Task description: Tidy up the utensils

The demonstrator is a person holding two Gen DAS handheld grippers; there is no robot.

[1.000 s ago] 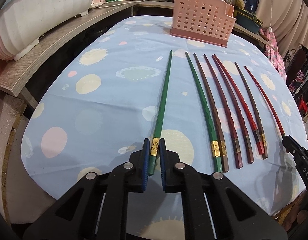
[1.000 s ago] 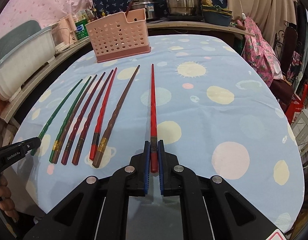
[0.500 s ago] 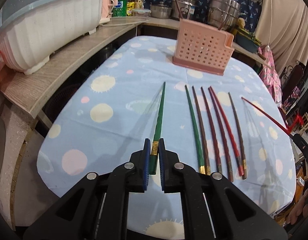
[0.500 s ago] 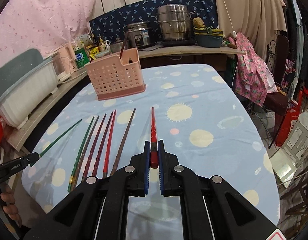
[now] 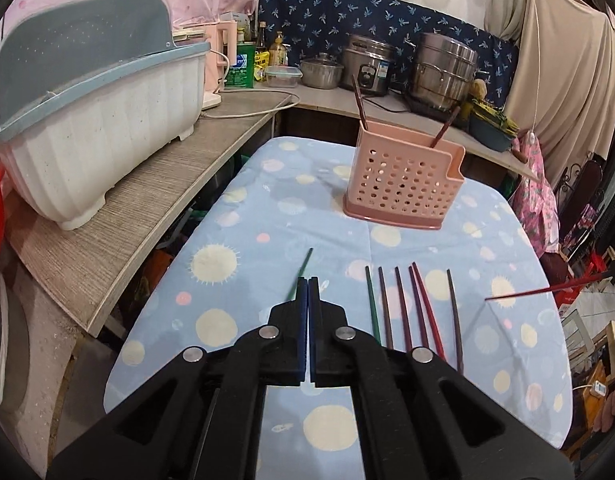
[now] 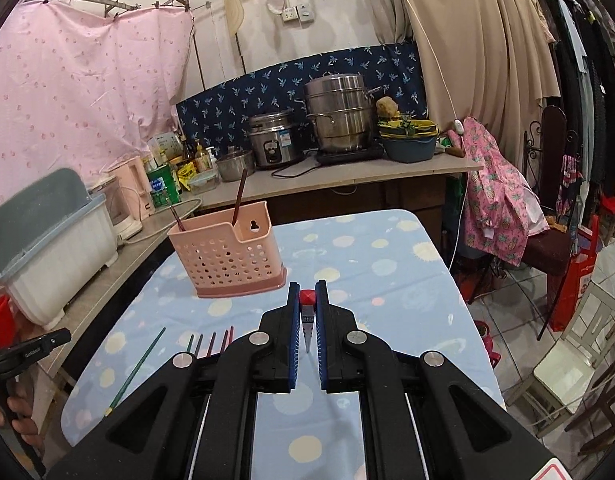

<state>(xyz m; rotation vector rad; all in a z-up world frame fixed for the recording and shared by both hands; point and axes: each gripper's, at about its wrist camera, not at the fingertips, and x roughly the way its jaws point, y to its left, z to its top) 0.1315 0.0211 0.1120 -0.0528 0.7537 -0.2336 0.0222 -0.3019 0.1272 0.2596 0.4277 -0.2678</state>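
My left gripper [image 5: 307, 280] is shut on a green chopstick [image 5: 303, 270], held above the blue tablecloth [image 5: 267, 240]; its tip points toward the pink perforated holder [image 5: 403, 188]. My right gripper [image 6: 307, 286] is shut on a red chopstick [image 6: 307, 298], held tilted, its end facing the camera. That red chopstick also shows at the right of the left wrist view [image 5: 547, 290]. Several chopsticks [image 5: 411, 312] lie side by side on the cloth. The holder [image 6: 227, 260] has two brown chopsticks standing in it.
A white and grey dish rack [image 5: 95, 136] sits on the wooden counter [image 5: 119, 216] at left. Pots and a rice cooker [image 6: 271, 144] stand on the back counter. A chair with pink cloth [image 6: 499, 216] is right of the table.
Both grippers have lifted their chopsticks off the cloth and risen well above the table. The right gripper's red chopstick has tipped so its end faces the camera.
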